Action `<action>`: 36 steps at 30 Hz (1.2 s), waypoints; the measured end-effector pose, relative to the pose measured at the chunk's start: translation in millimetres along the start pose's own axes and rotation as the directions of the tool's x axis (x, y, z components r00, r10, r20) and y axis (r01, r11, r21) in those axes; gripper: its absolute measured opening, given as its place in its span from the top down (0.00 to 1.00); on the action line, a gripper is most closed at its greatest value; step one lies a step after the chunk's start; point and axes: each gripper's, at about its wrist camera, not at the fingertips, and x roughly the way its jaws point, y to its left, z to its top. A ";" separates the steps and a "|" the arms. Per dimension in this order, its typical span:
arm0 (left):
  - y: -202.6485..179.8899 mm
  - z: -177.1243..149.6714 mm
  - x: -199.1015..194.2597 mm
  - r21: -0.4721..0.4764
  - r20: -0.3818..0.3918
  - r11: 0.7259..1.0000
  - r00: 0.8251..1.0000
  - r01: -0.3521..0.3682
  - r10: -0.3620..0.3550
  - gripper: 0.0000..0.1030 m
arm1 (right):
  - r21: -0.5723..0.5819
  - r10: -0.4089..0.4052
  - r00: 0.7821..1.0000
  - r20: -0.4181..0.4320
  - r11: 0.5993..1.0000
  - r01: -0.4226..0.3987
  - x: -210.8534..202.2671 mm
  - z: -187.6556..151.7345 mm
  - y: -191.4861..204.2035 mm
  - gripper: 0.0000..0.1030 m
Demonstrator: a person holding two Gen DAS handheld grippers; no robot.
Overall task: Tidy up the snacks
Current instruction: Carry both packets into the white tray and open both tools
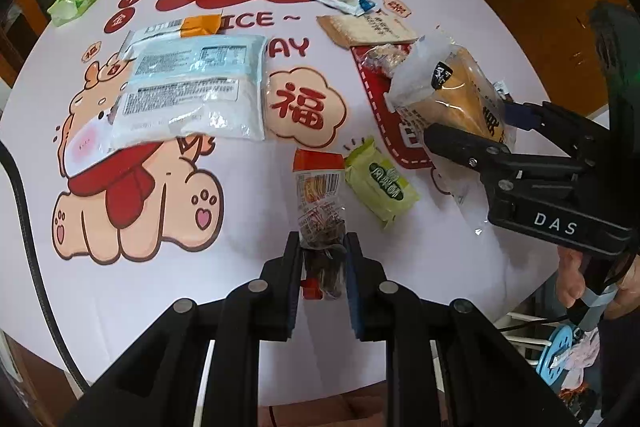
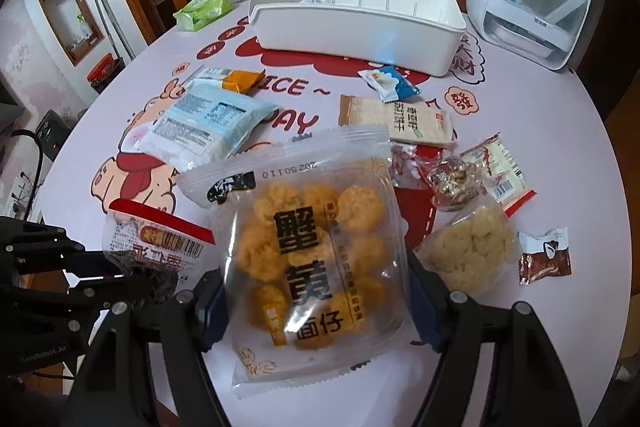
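Two tongs each grip a snack: the left tongs [image 1: 323, 247] pinch a red-topped date packet [image 1: 318, 195] low over the bench [image 1: 240, 287], and the right tongs [image 2: 312, 301] clamp a bag of yellow puffs [image 2: 312, 259]. Other packets lie scattered beyond, before the white bin [image 2: 356, 27] at the far edge.

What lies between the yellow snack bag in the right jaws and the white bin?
The yellow snack bag is lifted clear; nothing tall blocks the white bin. Only flat packets lie on the table between them: the cracker packet and blue candy wrapper.
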 end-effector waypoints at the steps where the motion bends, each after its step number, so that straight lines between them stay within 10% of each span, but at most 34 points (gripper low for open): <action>1: -1.4 2.9 -5.0 0.011 0.014 1.000 1.000 -0.006 0.006 0.83 | 0.001 0.000 1.000 0.008 1.000 0.000 -2.9 3.0 -0.6 0.28; 15: -1.2 94.3 -90.8 0.098 0.268 0.990 0.961 -0.100 0.070 0.83 | 0.031 -0.019 0.992 0.127 0.999 0.016 -47.2 71.9 -8.1 0.28; 36: 22.8 298.0 -133.7 0.151 0.462 0.946 0.866 -0.289 0.191 0.82 | 0.141 -0.187 0.941 0.282 0.978 0.152 -81.0 265.1 -42.1 0.27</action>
